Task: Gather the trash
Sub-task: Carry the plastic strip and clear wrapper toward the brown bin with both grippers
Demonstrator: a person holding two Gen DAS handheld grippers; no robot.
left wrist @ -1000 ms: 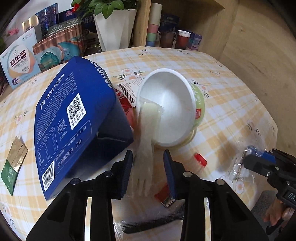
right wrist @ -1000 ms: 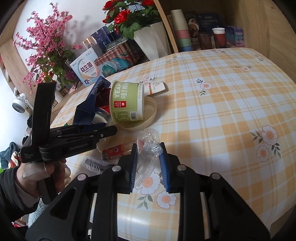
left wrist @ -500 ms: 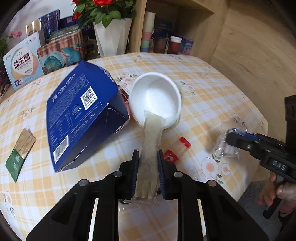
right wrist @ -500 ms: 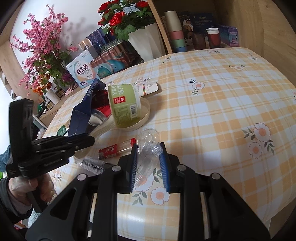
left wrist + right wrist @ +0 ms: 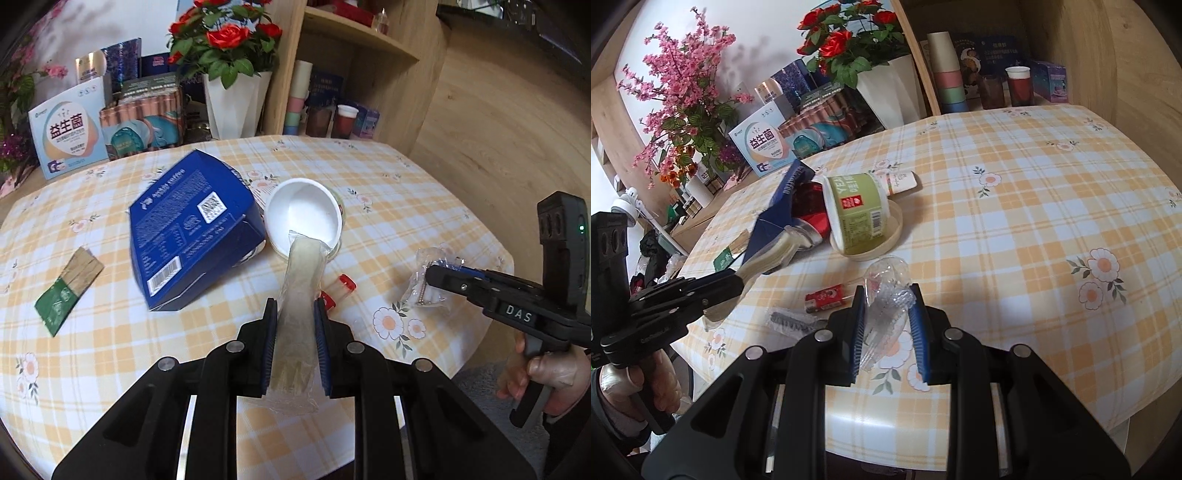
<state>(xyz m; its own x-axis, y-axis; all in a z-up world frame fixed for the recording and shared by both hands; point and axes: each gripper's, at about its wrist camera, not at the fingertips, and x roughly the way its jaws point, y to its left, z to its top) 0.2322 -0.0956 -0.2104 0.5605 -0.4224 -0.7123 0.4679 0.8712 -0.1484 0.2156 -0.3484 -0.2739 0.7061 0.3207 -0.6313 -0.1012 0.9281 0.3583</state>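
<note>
The left gripper (image 5: 294,325) is clenched on a wrapped plastic fork (image 5: 301,295), held above the checked table (image 5: 388,177); the wrapper's far end shows in front of the tipped white cup (image 5: 303,215). The right gripper (image 5: 888,321) grasps a crumpled clear wrapper (image 5: 888,295) near the table's edge. A blue box (image 5: 192,229), a red lighter (image 5: 825,297), a comb (image 5: 792,320) and a green sachet (image 5: 68,290) lie on the table.

I see a round table (image 5: 1052,206) with a yellow and white checked cloth with little flowers on it. Behind it stands a wooden shelf (image 5: 354,40) with cups, next to a white pot of red roses (image 5: 236,99), some boxes and pink blossoms (image 5: 683,81). The wall (image 5: 753,33) is white and daylight falls on it.
</note>
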